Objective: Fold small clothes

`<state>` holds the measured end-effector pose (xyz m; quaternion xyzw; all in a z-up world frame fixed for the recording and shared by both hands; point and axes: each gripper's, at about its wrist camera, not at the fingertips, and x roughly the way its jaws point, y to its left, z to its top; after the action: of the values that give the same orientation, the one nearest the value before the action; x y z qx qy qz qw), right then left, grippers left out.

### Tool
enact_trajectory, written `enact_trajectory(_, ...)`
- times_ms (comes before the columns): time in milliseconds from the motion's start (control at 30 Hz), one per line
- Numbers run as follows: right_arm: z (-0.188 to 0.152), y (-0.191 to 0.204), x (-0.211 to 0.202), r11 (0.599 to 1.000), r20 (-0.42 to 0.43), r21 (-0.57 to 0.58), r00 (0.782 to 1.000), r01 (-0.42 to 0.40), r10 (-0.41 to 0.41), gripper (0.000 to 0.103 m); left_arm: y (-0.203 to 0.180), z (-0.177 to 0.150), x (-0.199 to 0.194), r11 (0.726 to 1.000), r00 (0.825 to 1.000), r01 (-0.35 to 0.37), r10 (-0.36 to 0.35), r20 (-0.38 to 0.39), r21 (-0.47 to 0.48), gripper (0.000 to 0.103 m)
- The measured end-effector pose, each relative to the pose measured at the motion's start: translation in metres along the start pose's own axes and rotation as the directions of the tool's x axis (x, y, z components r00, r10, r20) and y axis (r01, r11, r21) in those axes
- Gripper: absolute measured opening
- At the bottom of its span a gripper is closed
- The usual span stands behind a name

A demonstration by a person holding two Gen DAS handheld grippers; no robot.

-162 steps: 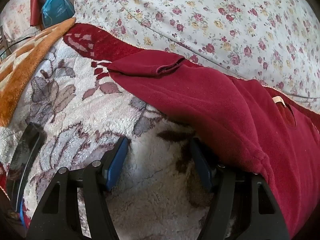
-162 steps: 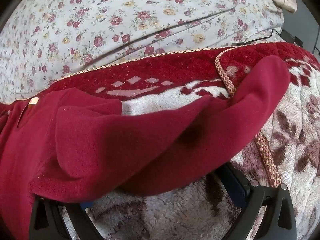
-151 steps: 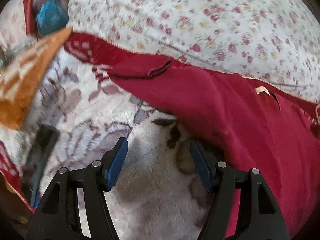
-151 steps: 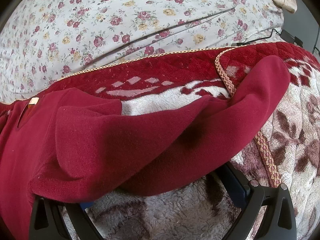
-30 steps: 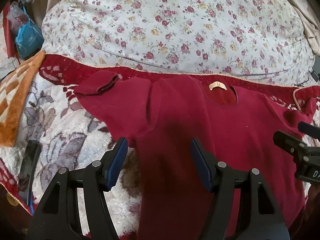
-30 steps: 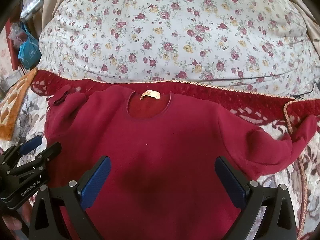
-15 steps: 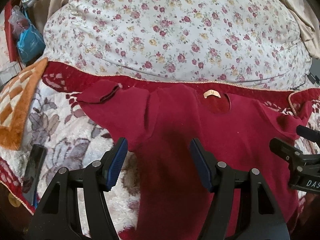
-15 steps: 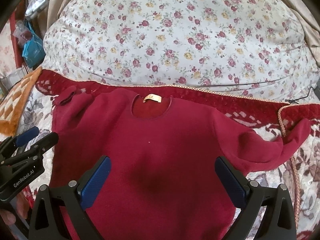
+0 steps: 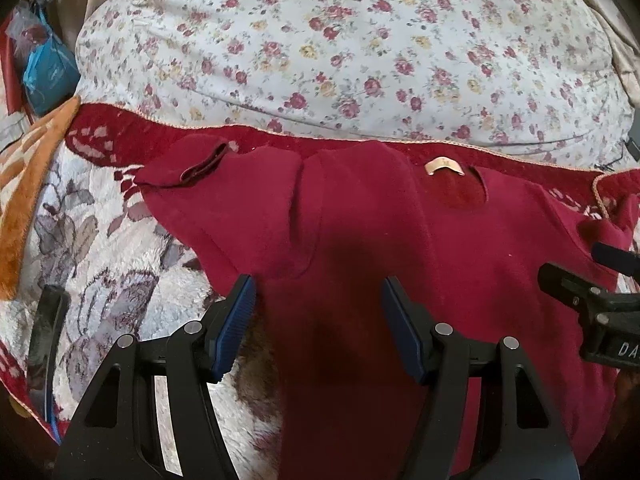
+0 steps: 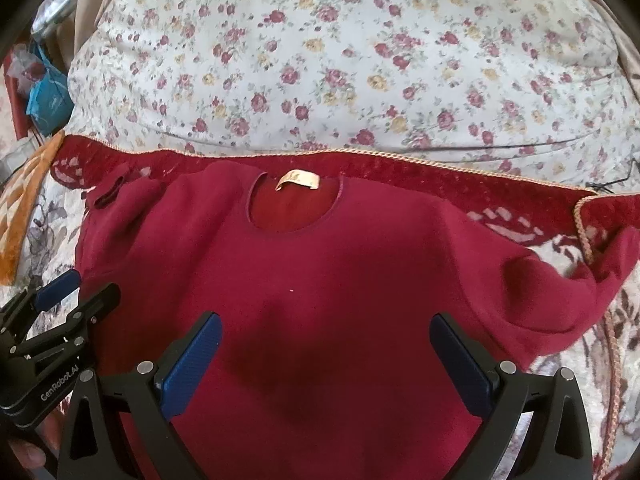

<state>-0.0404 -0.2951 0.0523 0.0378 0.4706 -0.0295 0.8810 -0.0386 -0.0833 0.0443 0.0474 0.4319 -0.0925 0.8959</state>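
A small dark red sweater lies spread flat on a fleece blanket, neck away from me, with a beige label at the collar. It also shows in the left wrist view. Its left sleeve lies bunched at the upper left; its right sleeve stretches right. My left gripper is open and empty over the sweater's left side. My right gripper is open and empty over the middle of the body. Each gripper shows in the other's view: left, right.
A flowered duvet rises behind the sweater. The fleece blanket has a red border and cord trim. An orange cloth lies at the left, a dark flat object near the left edge, a blue bag far left.
Five seconds ago both grippers were low beside the sleeves. They have since risen and pulled back, showing the whole sweater spread flat. In the last second both views drifted slightly.
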Motion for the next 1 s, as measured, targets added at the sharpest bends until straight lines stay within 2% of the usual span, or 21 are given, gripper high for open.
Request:
enact_trajectory(400, 0.010, 0.022, 0.015, 0.998, -0.009, -0.059, 1.000, -0.013, 0.012, 0.103, 0.019, 0.001, 0.005, 0.999, 1.000, -0.014, 0.014, -0.002, -0.038, 0.065)
enact_trajectory(567, 0.018, 0.036, 0.017, 0.994, -0.008, -0.094, 0.999, -0.049, 0.048, 0.103, 0.036, 0.004, 0.007, 0.997, 0.999, -0.035, 0.035, -0.008, -0.070, 0.065)
enact_trajectory(633, 0.022, 0.043, 0.020, 0.992, -0.007, -0.109, 0.998, -0.066, 0.065, 0.099, 0.047, 0.006, 0.007, 0.994, 0.999, -0.048, 0.047, -0.014, -0.094, 0.065)
enact_trajectory(700, 0.027, 0.051, 0.023, 0.990, -0.001, -0.124, 0.997, -0.071, 0.071, 0.086, 0.060, 0.007, 0.007, 0.989, 0.997, -0.079, 0.078, -0.014, -0.122, 0.065)
enact_trajectory(733, 0.030, 0.054, 0.025, 0.989, 0.000, -0.130, 0.997, -0.076, 0.076, 0.084, 0.065, 0.007, 0.007, 0.987, 0.995, -0.097, 0.096, -0.012, -0.130, 0.065)
enact_trajectory(800, 0.037, 0.063, 0.033, 0.985, -0.011, -0.134, 0.995, -0.105, 0.104, 0.078, 0.078, 0.008, 0.007, 0.979, 0.991, -0.135, 0.136, -0.008, -0.152, 0.065)
enact_trajectory(867, 0.046, 0.070, 0.041, 0.981, -0.030, -0.121, 0.988, -0.154, 0.151, 0.077, 0.089, 0.008, 0.008, 0.972, 0.989, -0.148, 0.148, -0.016, -0.180, 0.065)
enact_trajectory(933, 0.056, 0.081, 0.047, 0.966, -0.047, -0.100, 0.971, -0.239, 0.235, 0.077, 0.101, 0.009, 0.012, 0.963, 0.988, -0.155, 0.152, -0.030, -0.220, 0.065)
enact_trajectory(1000, 0.069, 0.096, 0.052, 0.940, -0.061, -0.088, 0.943, -0.330, 0.326, 0.077, 0.111, 0.009, 0.016, 0.954, 0.984, -0.177, 0.171, -0.044, -0.242, 0.065)
